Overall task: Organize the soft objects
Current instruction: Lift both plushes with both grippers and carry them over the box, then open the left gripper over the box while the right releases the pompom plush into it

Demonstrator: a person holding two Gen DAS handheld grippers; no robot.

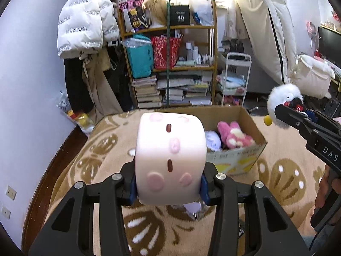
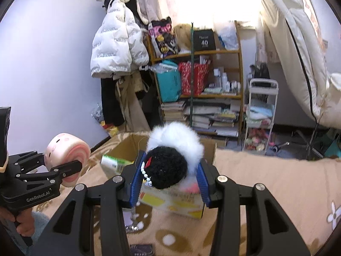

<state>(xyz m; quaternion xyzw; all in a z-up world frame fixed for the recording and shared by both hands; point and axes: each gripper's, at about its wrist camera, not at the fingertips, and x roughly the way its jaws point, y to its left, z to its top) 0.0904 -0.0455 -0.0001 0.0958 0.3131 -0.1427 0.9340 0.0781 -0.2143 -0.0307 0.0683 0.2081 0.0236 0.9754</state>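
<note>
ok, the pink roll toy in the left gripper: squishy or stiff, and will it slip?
Probably squishy: the pink roll looks like foam or plush, and the left gripper seems to pinch its sides slightly. Likely light, since it juts up past the pads unsupported. Its rounded shape suggests it could roll once dropped in the box.

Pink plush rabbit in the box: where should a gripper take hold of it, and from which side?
The pink rabbit lies on its side in the open cardboard box, beside a pale lilac toy. Probably best to come straight down from above and pinch across its soft middle, since the box walls block any sideways approach.
</note>
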